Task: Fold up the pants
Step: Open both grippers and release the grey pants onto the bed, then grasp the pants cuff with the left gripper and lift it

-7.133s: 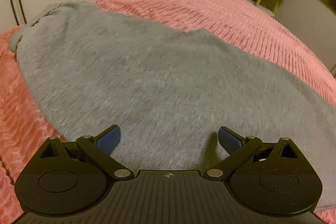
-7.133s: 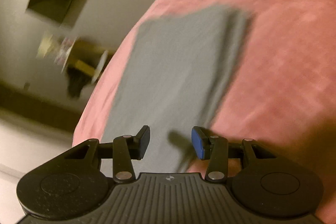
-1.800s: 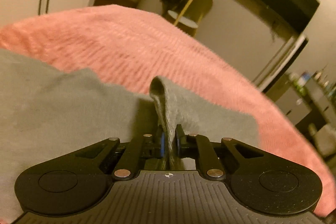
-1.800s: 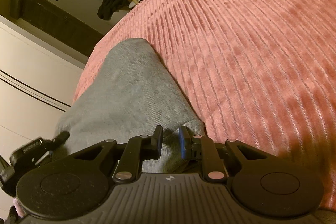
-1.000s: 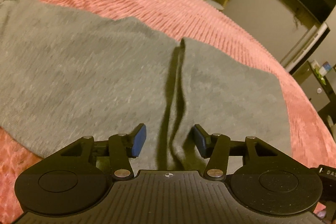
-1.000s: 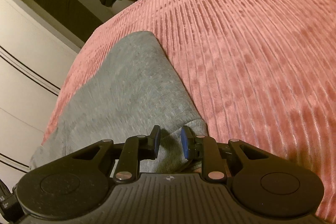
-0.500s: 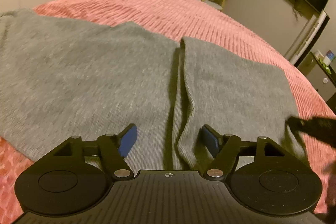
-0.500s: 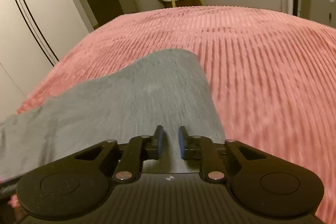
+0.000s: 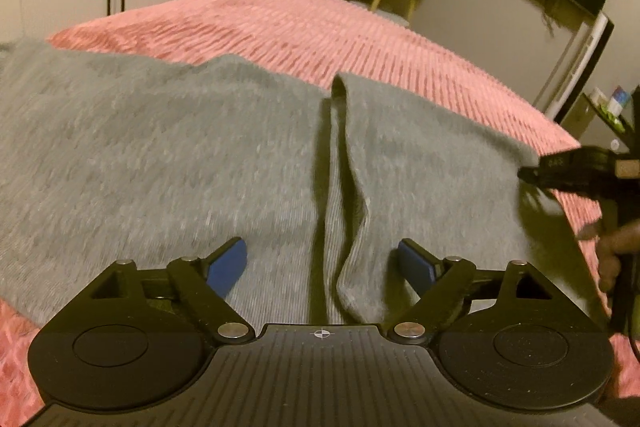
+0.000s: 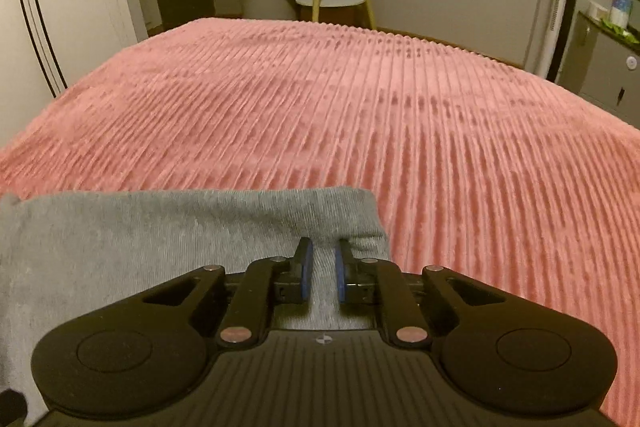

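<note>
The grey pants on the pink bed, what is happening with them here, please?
A person with a gripper in each hand is folding the grey pants on the pink bedspread. The left gripper hovers over a raised crease in the fabric; its jaws are opening and press on nothing, though the crease lies between them. The right gripper has its jaws nearly together, pinching the cloth at the corner of the pants. Part of the pants already lies folded over itself.

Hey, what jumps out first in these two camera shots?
The grey knit pants spread across the ribbed pink bedspread, one edge folded over into a raised ridge between the left gripper, whose jaws are opening. The right gripper pinches the pants' corner nearest the bare bedspread.
</note>
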Demonstrator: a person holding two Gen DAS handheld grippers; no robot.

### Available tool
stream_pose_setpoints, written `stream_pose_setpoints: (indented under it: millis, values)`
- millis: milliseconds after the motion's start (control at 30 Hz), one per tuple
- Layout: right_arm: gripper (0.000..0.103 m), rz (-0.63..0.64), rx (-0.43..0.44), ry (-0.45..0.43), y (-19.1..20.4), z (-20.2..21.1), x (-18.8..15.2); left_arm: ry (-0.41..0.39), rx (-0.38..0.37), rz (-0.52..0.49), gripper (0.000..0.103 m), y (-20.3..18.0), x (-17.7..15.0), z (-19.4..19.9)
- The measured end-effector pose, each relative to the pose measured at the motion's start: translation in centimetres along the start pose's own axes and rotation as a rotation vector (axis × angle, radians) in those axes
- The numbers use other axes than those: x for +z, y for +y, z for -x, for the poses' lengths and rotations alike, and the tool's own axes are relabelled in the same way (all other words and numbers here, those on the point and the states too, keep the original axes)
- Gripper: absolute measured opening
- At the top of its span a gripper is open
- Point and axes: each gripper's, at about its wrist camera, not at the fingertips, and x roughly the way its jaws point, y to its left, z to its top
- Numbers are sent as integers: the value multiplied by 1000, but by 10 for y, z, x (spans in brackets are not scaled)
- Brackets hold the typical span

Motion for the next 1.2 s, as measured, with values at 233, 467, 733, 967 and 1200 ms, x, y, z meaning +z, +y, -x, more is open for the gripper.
stream_pose_setpoints:
  millis: [233, 467, 733, 967, 1200]
  values:
    - [13, -96, 91, -31, -13, 72, -52, -12, -10, 53, 80, 7, 3, 2]
    - [18, -297, 133, 23, -35, 104, -93, -19, 6, 20, 71, 3, 4, -3]
    - [23, -232, 96, 70, -21, 97, -95, -30, -57, 3, 20, 0, 6, 0]
    - [23, -300, 128, 64, -32, 101, -97, -139, 73, 159, 93, 21, 15, 34]
    - [28, -290, 136, 66, -32, 100, -96, -285, 102, 618, 95, 132, 23, 106]
